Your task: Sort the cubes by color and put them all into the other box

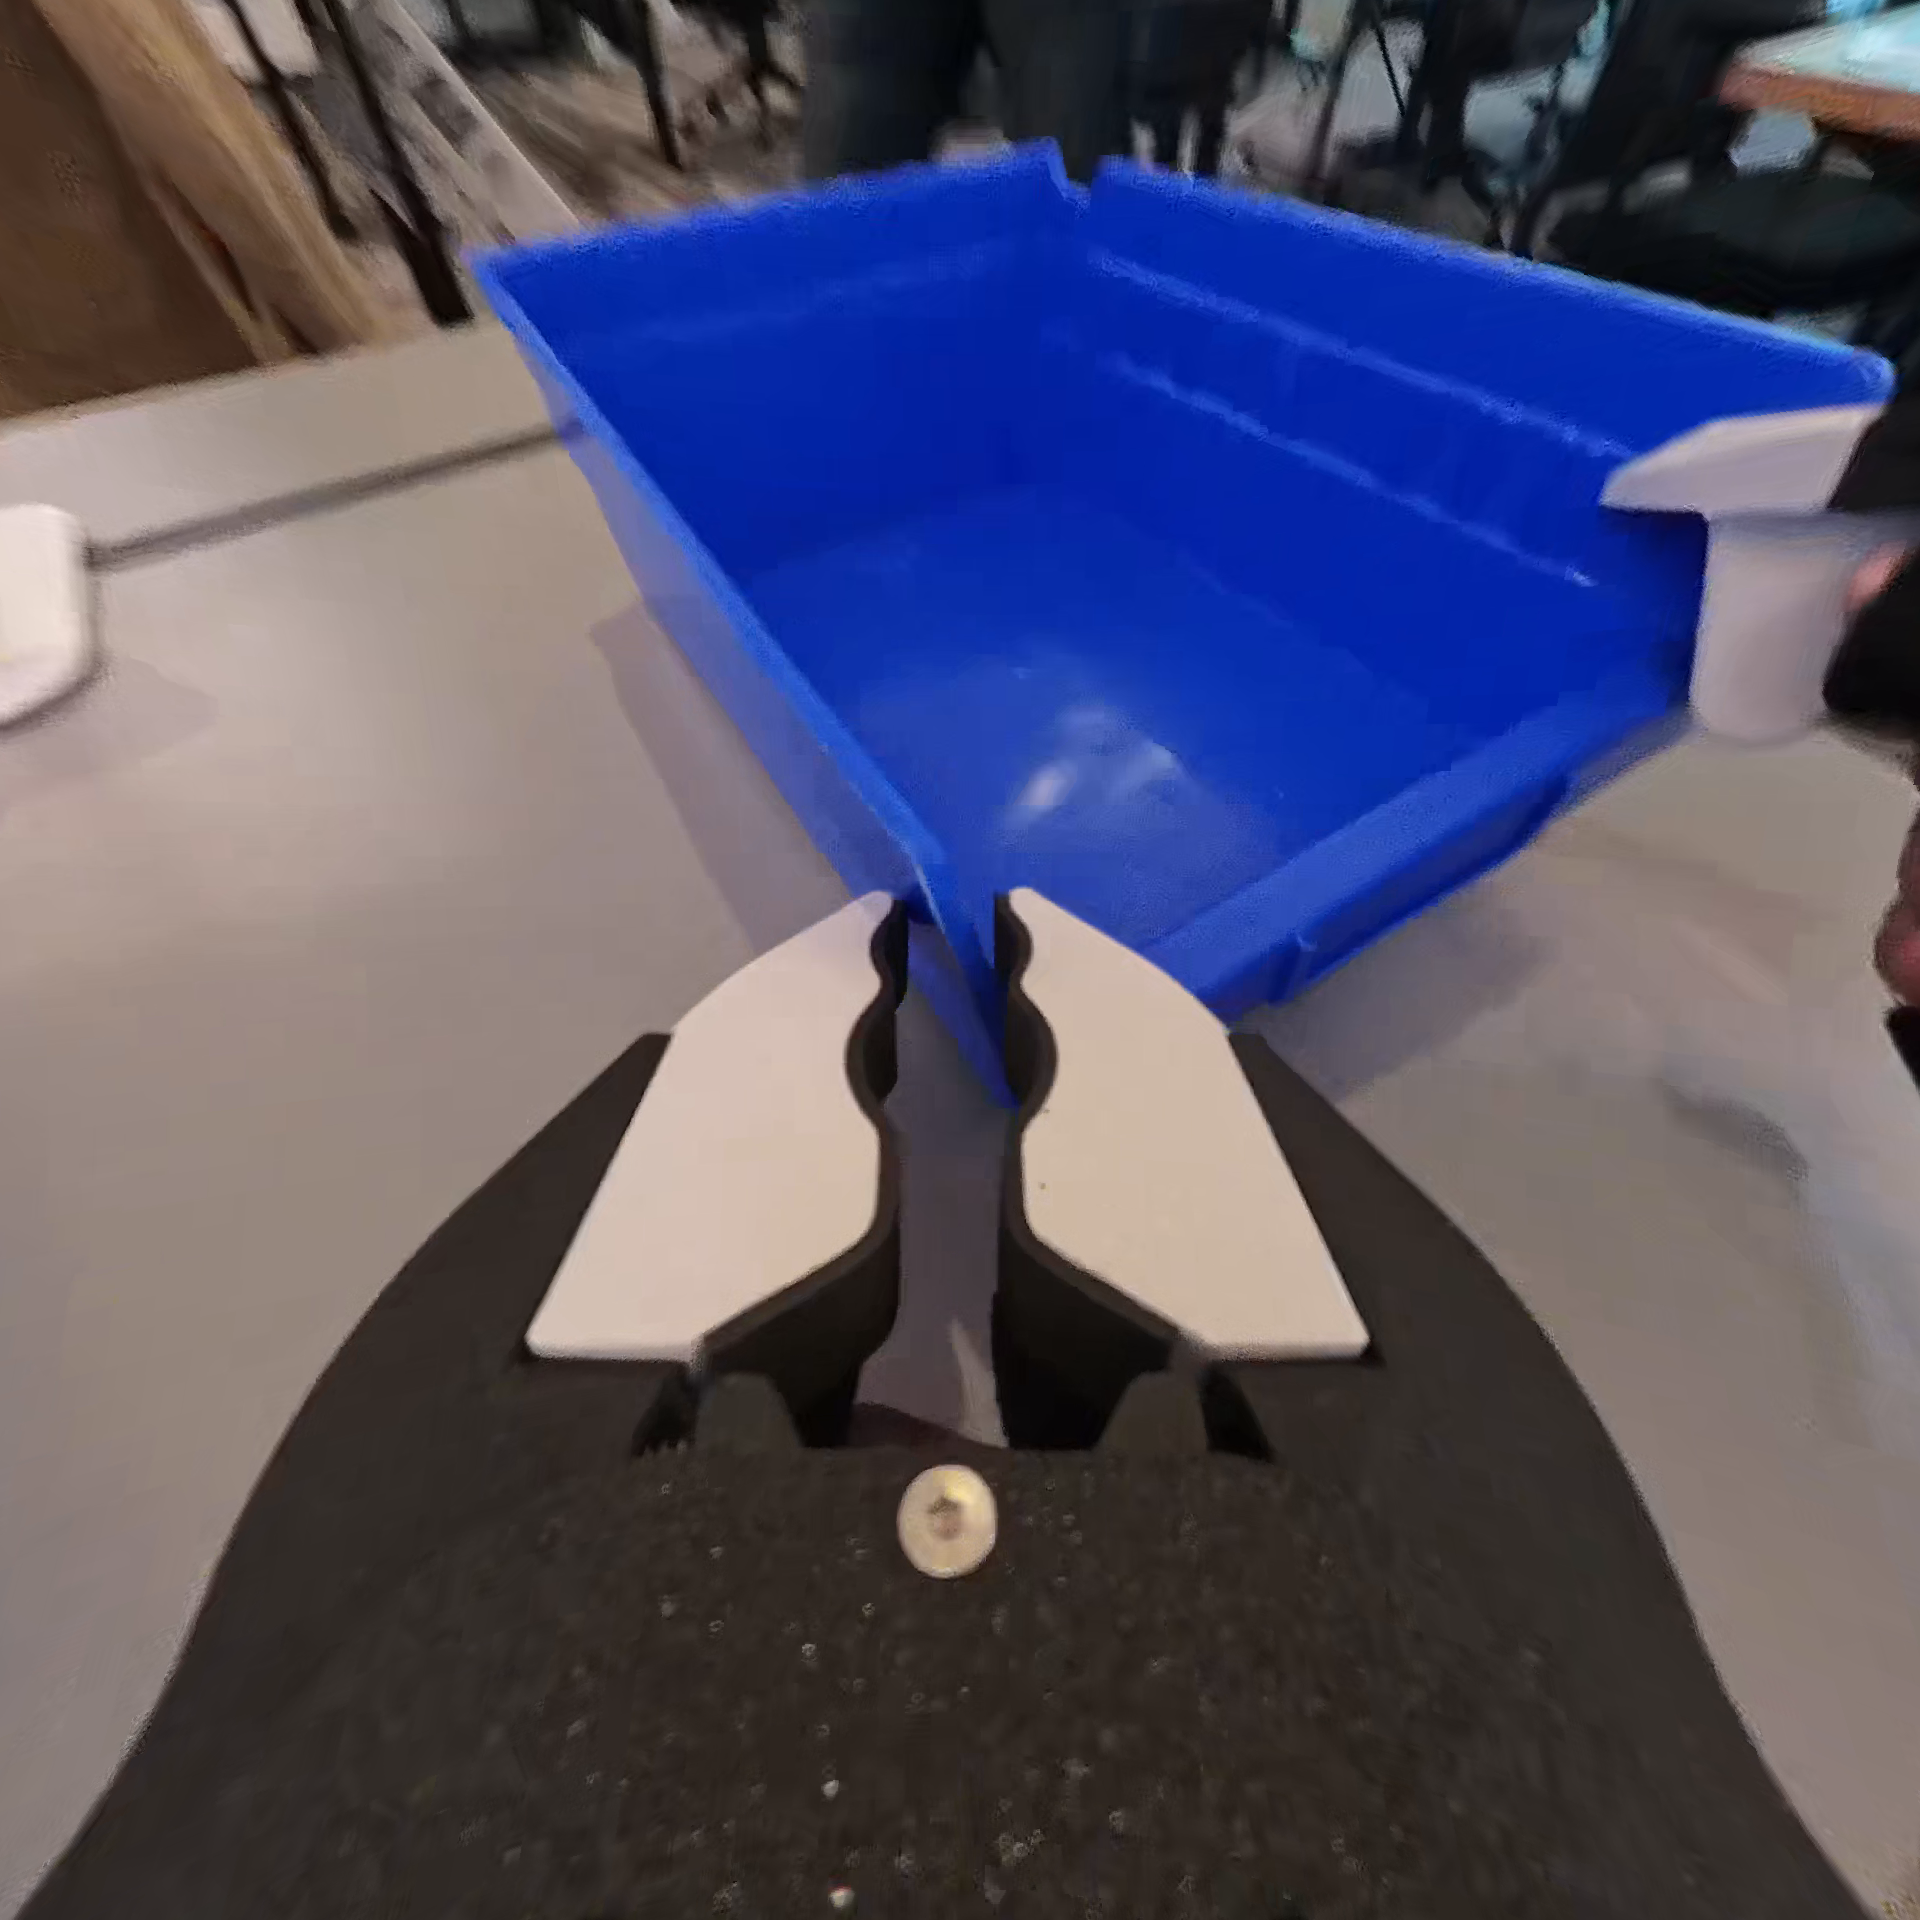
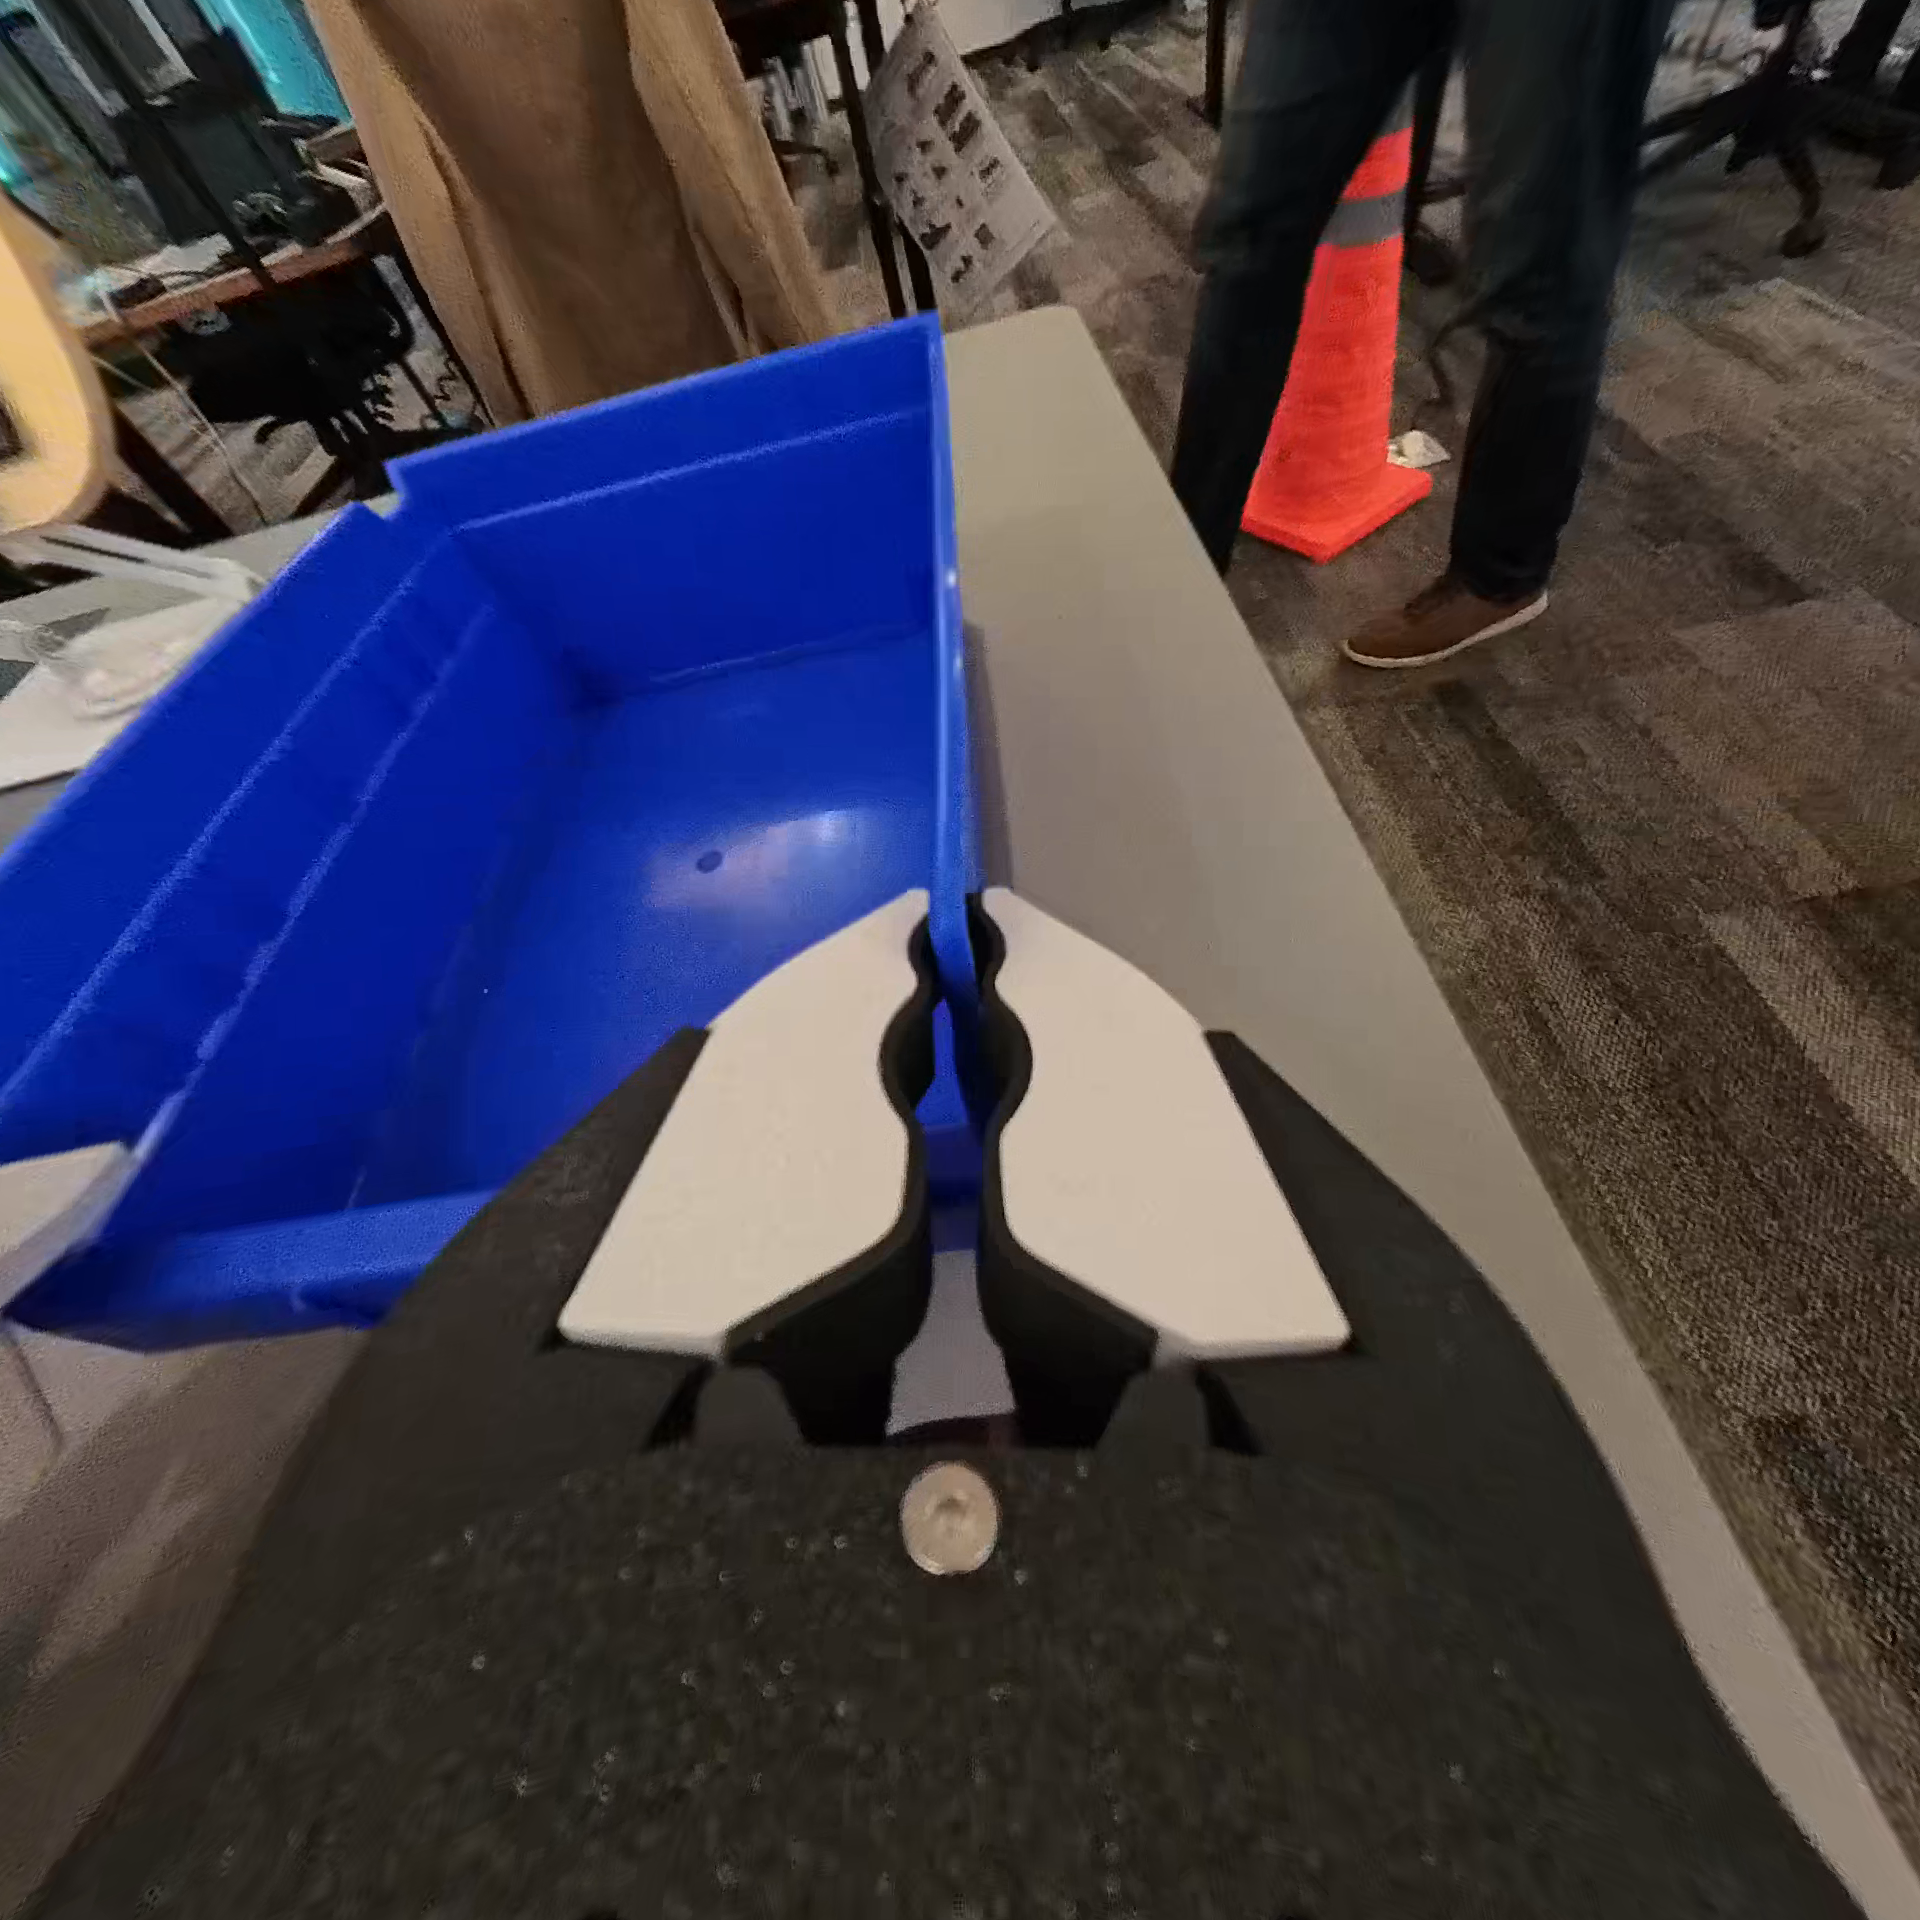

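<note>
An empty blue plastic bin [image 1: 1195, 540] sits on a grey table [image 1: 312, 831], its long axis running away from both claws; the left gripper [image 1: 951, 914] pinches its left wall, the right gripper [image 2: 954, 909] its right wall; no cubes visible.

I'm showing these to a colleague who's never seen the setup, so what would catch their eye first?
The big blue box, empty, fills the middle of both views on the grey table. Each hand-held gripper pinches one of its side walls: the left hand-held gripper and the right hand-held gripper. An orange cone stands on the floor beyond.
</note>
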Available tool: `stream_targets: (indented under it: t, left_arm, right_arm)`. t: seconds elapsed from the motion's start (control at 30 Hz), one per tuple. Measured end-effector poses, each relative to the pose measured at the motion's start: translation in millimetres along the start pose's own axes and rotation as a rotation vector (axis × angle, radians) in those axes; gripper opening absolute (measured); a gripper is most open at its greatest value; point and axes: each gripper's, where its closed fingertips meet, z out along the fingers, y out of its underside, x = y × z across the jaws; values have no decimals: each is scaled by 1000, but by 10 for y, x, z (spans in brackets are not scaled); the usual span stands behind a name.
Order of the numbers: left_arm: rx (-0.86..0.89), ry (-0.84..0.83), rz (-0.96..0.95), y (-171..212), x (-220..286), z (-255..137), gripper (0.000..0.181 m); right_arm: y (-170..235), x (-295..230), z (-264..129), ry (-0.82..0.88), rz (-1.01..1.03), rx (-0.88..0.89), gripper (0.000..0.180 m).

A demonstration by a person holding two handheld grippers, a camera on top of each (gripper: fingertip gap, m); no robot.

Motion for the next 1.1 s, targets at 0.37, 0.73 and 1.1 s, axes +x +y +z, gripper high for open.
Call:
stream_targets:
  t: [0.37, 0.73, 1.1]
  left_arm:
    - [-48, 125, 93, 50, -349, -886, 52]
    - [23, -488, -46, 384, -3244, -2771, 43]
    - [-100, -478, -221, 1014, -3758, -2434, 5]
  right_arm:
    - [-220, -35, -346, 42, 67, 110, 43]
    - [764, -4077, -655, -664, -165, -15, 46]
    - [1238, -4384, -98, -353, -149, -54, 8]
